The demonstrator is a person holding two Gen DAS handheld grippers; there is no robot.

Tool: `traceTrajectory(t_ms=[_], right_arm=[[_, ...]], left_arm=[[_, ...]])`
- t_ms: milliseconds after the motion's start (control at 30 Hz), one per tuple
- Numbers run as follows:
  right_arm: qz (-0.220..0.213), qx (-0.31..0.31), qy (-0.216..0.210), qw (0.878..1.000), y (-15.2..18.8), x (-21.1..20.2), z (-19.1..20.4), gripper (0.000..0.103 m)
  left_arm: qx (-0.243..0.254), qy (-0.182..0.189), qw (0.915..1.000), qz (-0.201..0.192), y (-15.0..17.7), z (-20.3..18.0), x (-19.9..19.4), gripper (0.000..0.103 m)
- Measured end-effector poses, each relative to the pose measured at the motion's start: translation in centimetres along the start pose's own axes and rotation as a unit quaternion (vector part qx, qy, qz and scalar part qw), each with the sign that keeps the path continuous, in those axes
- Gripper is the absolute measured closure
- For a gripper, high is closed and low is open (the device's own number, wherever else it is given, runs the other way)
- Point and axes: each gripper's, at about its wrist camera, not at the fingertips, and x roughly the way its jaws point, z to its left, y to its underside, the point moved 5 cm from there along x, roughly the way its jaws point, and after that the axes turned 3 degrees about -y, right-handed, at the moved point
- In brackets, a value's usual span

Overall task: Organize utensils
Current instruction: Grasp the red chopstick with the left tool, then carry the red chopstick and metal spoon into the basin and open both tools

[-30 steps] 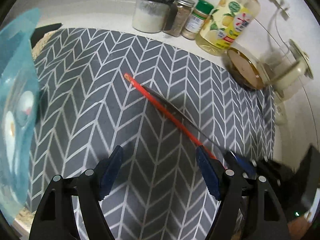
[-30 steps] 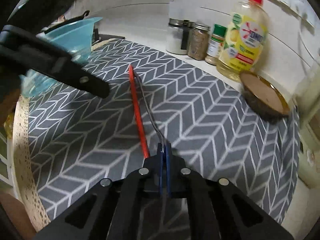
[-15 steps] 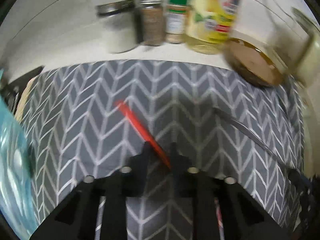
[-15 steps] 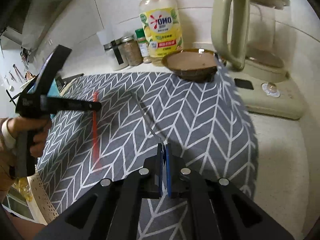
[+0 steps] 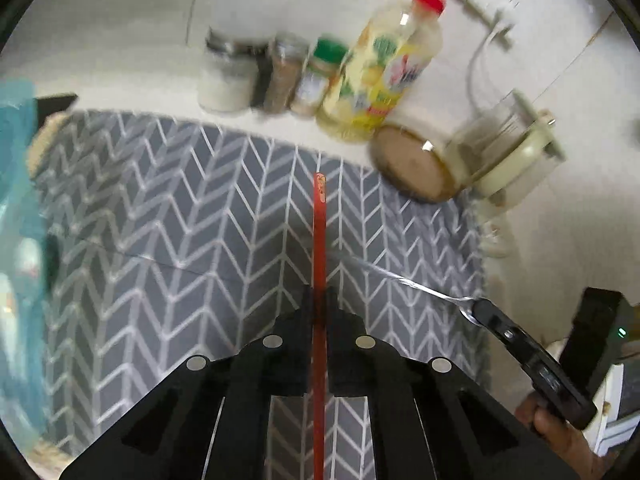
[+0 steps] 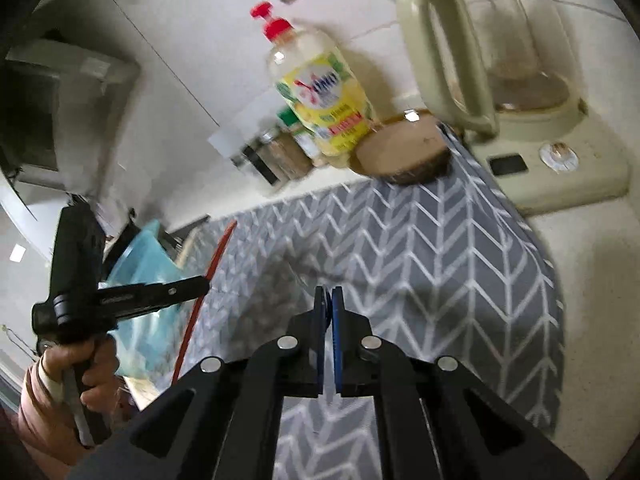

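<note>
My left gripper [image 5: 319, 298] is shut on a red-handled utensil [image 5: 319, 232] and holds it above the grey chevron mat [image 5: 180, 220], its tip pointing away. The red utensil also shows in the right wrist view [image 6: 218, 256], held by the left gripper [image 6: 202, 284]. My right gripper [image 6: 328, 296] is shut; its own view hardly shows what it holds. In the left wrist view the right gripper [image 5: 478, 308] grips a thin silver metal utensil [image 5: 400, 280] that sticks out over the mat.
At the back stand spice jars [image 5: 256, 76], a yellow dish soap bottle [image 5: 380, 80], a brown bowl [image 5: 412, 164] and a kettle on its base [image 6: 500, 80]. A translucent blue container [image 6: 136, 280] sits at the mat's left edge.
My left gripper closed on the red utensil and lifted it off the mat. My right gripper lifted the silver utensil and swung right, away from the red one.
</note>
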Motion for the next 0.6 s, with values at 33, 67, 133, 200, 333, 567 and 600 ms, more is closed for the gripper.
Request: traceTrajectory(t_ms=[33,67,133,200,333,567,600], right_arm=[[-0.002,0.004,-0.008,1.000,-0.2,-0.1,0.6,0.100],[-0.006,0.006,-0.013,1.000,-0.4,-0.1,1.1,0.100],[-0.011,0.006,-0.025,1.000,-0.9,-0.2,2.7,0.100],[-0.017,0.003,-0.036,0.999,-1.6,-0.3,4.5,0.100],[-0.029,-0.034,-0.078,0.996,-3.6,-0.6,10.1,0.100],[0.027,-0.134,-0.176,0.975,-4.5,3.3,21.2,0.100],[0.055,-0.149,-0.191,0.969,-4.2,4.6,22.6,0.100]], left_arm=[[0.000,-0.001,0.9999,-0.010,-0.3,0.4,-1.3,0.097],[0.000,-0.001,0.9998,-0.020,-0.6,0.6,-2.5,0.097],[-0.002,0.003,0.9992,-0.039,-1.2,1.4,-5.4,0.097],[-0.006,0.003,0.9982,-0.060,-1.8,2.5,-8.1,0.097],[-0.010,-0.013,0.9952,-0.096,-2.9,5.3,-13.3,0.097],[-0.023,-0.107,0.9886,-0.103,-2.4,16.6,-18.3,0.097],[-0.024,-0.118,0.9882,-0.095,-2.1,18.1,-18.3,0.097]])
